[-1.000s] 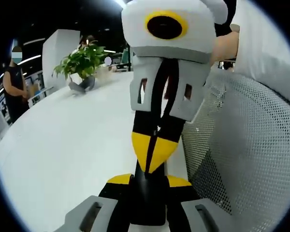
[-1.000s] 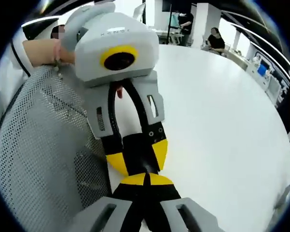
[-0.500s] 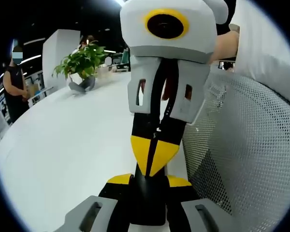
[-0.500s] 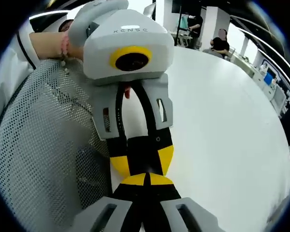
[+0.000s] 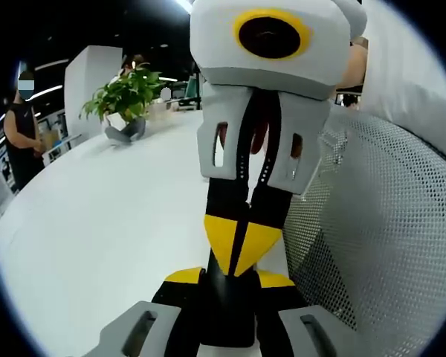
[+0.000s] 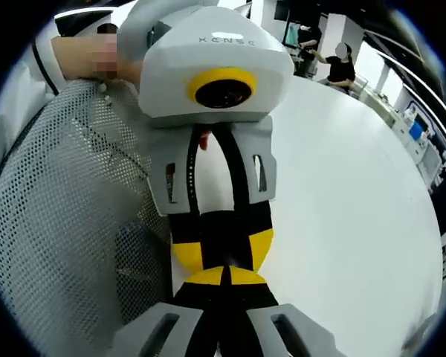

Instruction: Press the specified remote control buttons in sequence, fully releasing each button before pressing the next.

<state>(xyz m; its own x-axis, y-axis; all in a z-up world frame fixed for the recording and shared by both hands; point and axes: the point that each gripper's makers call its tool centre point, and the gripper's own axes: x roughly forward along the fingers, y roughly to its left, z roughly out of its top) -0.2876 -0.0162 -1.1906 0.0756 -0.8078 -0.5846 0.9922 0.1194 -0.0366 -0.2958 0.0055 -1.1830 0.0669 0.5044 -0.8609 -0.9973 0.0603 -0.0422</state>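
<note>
A slim black remote control (image 5: pixel 228 312) lies lengthwise between the jaws of my left gripper (image 5: pixel 229 277), which is shut on it. My right gripper (image 5: pixel 238 249) comes down from the top of the left gripper view. Its yellow tips are together and meet the remote's end. In the right gripper view my right gripper (image 6: pixel 227 277) is shut at the bottom. It stands tip to tip with the left gripper (image 6: pixel 223 256), whose yellow pads sit either side of the black remote (image 6: pixel 224 234). The remote's buttons are hidden.
Both grippers hover over a large white table (image 5: pixel 97 223). A grey mesh chair back (image 5: pixel 379 238) stands close beside them, also in the right gripper view (image 6: pixel 59 223). A potted plant (image 5: pixel 126 97) sits at the table's far edge. People (image 6: pixel 340 63) stand beyond.
The grippers stay tip to tip. The right gripper's camera has drawn slightly closer to the left gripper, which looms larger. Nothing was let go.
</note>
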